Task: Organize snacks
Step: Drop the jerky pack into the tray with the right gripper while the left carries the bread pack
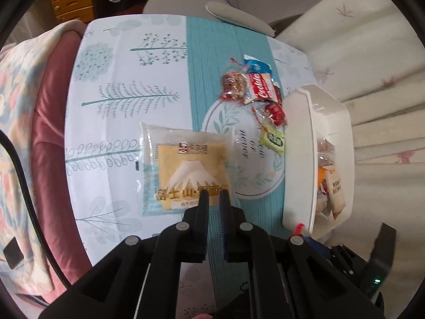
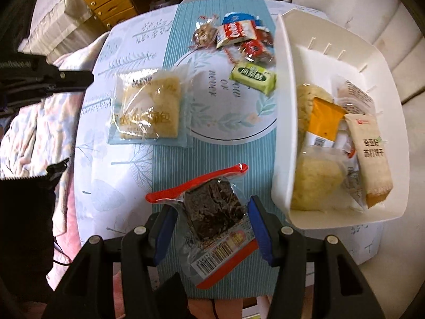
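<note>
My right gripper (image 2: pixel 212 207) is shut on a dark brownie packet (image 2: pixel 212 210) with red ends, held over the table's near edge just left of the white bin (image 2: pixel 284 133). The bin holds several snacks, among them a beige cracker packet (image 2: pixel 372 156) and round cakes (image 2: pixel 318 180). My left gripper (image 1: pixel 214 199) has its jaws nearly closed and empty, tips at the near edge of the Mount Fuji bread packet (image 1: pixel 188 170), which also shows in the right wrist view (image 2: pixel 148 111). Small snacks lie beyond: a green packet (image 2: pixel 253 77), a Cookies packet (image 2: pixel 236 33), red candies (image 2: pixel 255 49).
The table has a leaf-print cloth (image 1: pixel 119 98) with a teal runner (image 1: pixel 207 61). Pink bedding (image 1: pixel 39 122) lies to the left, a white sofa (image 1: pixel 372 53) to the right, a grey chair (image 1: pixel 239 13) and wooden drawers (image 1: pixel 71 0) beyond. The bin shows in the left wrist view (image 1: pixel 300 154).
</note>
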Action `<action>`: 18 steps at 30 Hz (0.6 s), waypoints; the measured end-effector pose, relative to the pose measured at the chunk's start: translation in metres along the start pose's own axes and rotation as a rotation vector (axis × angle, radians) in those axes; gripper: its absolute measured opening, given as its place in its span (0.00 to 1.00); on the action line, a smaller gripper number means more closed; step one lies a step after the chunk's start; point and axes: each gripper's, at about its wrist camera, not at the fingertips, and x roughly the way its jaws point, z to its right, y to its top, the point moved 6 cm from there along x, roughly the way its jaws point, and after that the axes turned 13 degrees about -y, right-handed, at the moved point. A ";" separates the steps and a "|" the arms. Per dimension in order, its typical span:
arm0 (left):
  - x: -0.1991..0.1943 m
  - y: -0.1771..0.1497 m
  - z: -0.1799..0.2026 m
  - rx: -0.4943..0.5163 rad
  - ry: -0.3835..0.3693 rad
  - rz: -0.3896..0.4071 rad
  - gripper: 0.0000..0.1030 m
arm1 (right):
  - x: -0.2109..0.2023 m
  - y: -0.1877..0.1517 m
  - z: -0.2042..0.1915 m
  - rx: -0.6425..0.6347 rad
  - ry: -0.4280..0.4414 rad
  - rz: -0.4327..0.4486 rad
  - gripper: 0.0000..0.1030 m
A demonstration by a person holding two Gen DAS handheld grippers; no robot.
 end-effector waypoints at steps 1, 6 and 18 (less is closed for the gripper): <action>0.000 0.000 -0.001 -0.005 0.002 -0.003 0.07 | -0.003 0.001 0.002 0.008 0.008 0.006 0.53; 0.015 -0.003 -0.014 -0.087 0.023 -0.016 0.33 | -0.022 0.003 0.013 0.052 0.076 0.037 0.53; 0.068 -0.006 -0.029 -0.181 0.121 -0.081 0.86 | -0.037 0.018 0.081 0.117 0.056 0.064 0.53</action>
